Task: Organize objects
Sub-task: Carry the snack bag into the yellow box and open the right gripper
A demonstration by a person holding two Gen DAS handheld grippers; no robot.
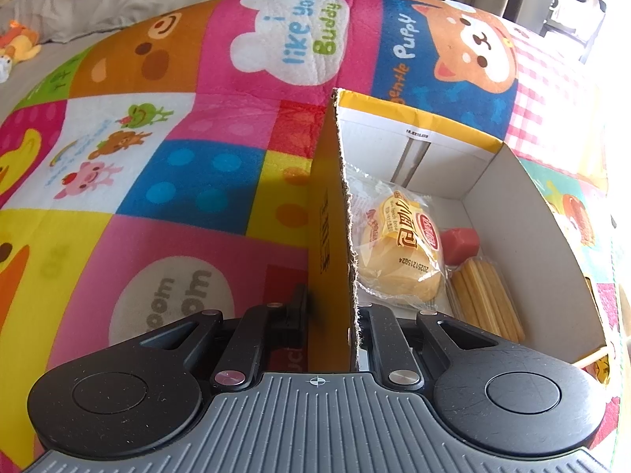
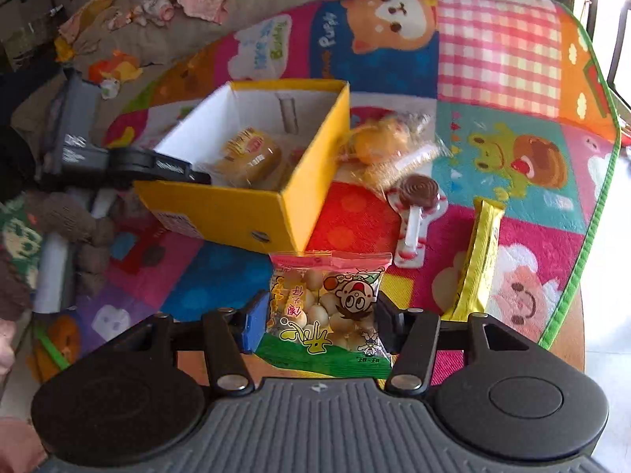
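A yellow cardboard box [image 1: 327, 213] [image 2: 221, 213] stands on a colourful play mat. My left gripper [image 1: 333, 307] is shut on the box's wall, one finger outside and one inside; it also shows in the right wrist view [image 2: 169, 165]. Inside the box lie a wrapped bread bun [image 1: 398, 252] [image 2: 248, 153], a red block [image 1: 459, 244] and a pack of yellow sticks [image 1: 485, 299]. My right gripper [image 2: 317, 315] is shut on a packet of small round biscuits [image 2: 327, 307], held just in front of the box.
On the mat right of the box lie a clear-wrapped yellow snack [image 2: 386, 146], a chocolate lollipop [image 2: 418, 213] and a long yellow bar [image 2: 479, 256]. Clothes and soft toys [image 2: 118, 67] lie on the grey surface behind. The mat's green edge [image 2: 591, 197] runs along the right.
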